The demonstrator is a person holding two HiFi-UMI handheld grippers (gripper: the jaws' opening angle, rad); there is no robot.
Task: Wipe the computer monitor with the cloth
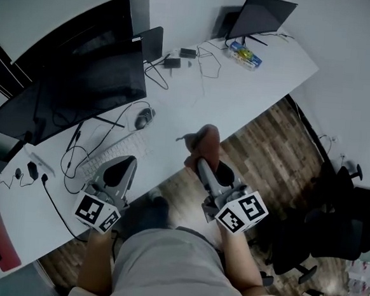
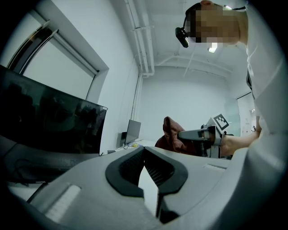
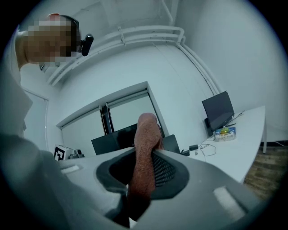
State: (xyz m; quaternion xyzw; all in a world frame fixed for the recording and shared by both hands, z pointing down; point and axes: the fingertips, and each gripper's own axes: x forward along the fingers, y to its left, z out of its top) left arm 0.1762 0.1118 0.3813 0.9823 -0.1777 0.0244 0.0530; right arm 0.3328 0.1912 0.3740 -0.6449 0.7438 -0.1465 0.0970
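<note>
Off the front edge of the desk (image 1: 267, 74), your right gripper (image 1: 201, 162) clamps the cloth (image 1: 206, 141), left gripper (image 1: 128, 162) closed, empty; reach for the monitor (image 1: 81, 85) next.

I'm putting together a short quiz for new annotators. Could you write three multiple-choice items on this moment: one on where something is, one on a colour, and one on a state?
1. Where is the cloth?
A) folded away in a drawer
B) between the jaws of the right tool
C) out of sight in every view

2. What colour is the cloth?
A) reddish-brown
B) blue
C) white

3. How does the screen of the large monitor look?
A) showing a bright window
B) covered by the cloth
C) dark

Answers:
1 B: the right gripper view shows the jaws clamped on the cloth, which stands up between them.
2 A: it reads reddish-brown in both the head view and the right gripper view.
3 C: the panel is plain dark, and the cloth is not on it.
</note>
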